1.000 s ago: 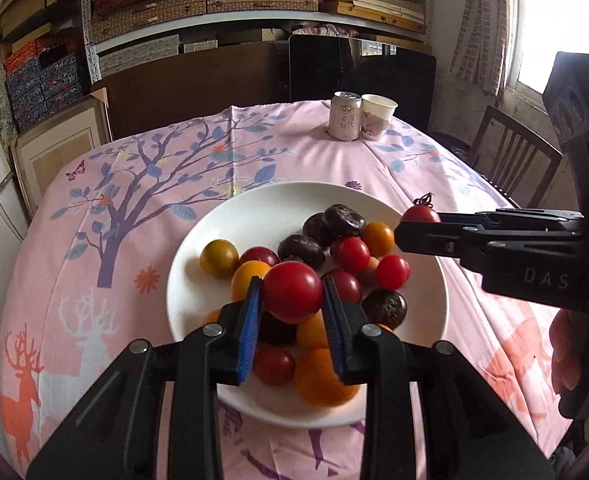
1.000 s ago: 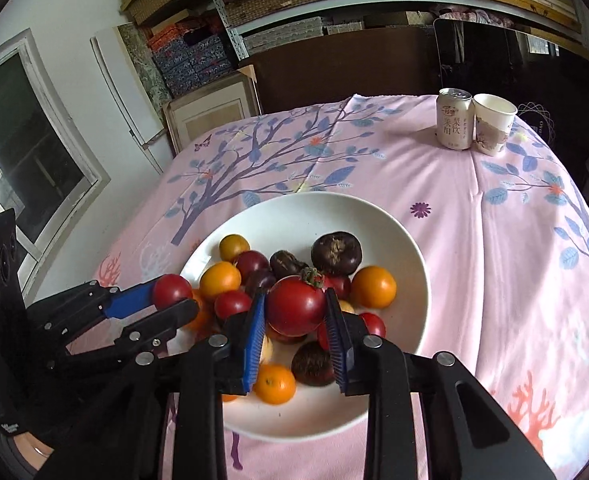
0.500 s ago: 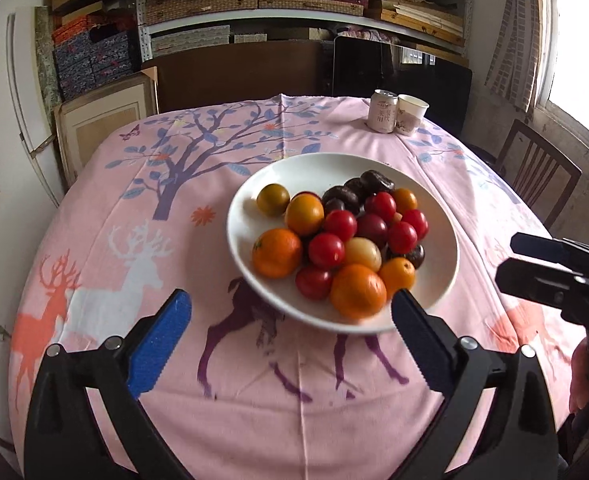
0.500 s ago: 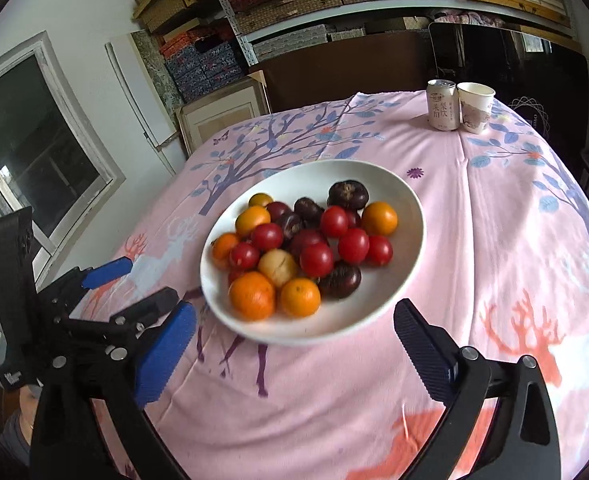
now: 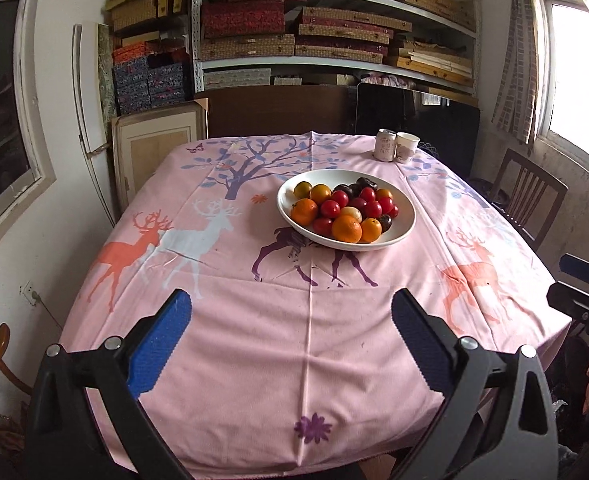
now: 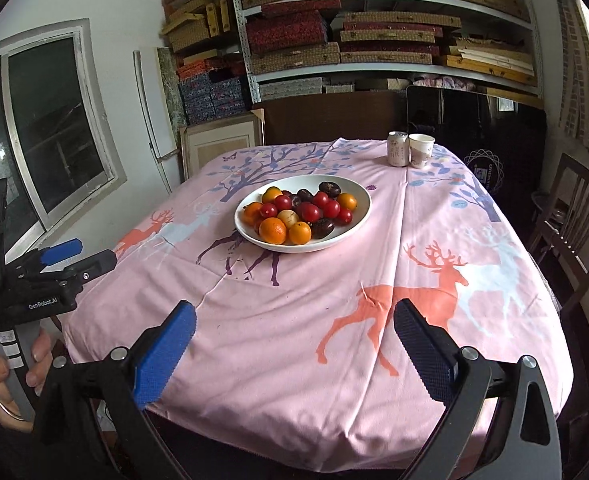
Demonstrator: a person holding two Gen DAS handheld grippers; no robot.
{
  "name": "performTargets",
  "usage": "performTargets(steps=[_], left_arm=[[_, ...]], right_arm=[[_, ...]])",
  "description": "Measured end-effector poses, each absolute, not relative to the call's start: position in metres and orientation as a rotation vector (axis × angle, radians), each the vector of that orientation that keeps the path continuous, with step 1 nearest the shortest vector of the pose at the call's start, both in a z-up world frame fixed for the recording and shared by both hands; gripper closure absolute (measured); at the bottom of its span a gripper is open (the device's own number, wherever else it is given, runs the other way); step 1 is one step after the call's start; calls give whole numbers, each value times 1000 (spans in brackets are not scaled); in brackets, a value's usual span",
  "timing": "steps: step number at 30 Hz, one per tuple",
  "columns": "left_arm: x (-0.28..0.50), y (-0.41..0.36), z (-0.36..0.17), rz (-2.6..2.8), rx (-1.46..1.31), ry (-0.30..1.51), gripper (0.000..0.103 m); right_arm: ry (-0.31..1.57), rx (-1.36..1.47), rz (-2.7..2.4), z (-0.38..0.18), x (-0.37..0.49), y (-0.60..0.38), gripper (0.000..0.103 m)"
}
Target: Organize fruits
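Both grippers hang over the near edge of a pink deer-print tablecloth (image 5: 306, 340), well apart from the fruit. The left gripper (image 5: 292, 344) and right gripper (image 6: 294, 350) stand with jaws spread wide and nothing between them — the fruits (image 5: 344, 208) sit heaped in a white bowl (image 5: 404, 226), near a can (image 5: 385, 149) and paper cup (image 5: 406, 147).
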State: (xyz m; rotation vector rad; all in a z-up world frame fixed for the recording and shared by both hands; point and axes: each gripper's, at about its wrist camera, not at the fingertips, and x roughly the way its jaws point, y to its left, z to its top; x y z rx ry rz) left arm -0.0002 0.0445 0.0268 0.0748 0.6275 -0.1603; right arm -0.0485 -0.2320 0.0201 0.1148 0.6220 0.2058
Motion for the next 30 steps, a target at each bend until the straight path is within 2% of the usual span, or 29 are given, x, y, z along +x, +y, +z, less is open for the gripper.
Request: performTargets(steps=[11,19,30], left_arm=[[-75,49,48,-104,108,564,5],[-86,50,59,-94,85,507,5],[-82,46,59,-89,107,517,5]], right_arm=[[561,126,190,31,-107,-235,3],[545,135,176,31,-119,-240,3],[544,140,171,30,-120,-242,3]])
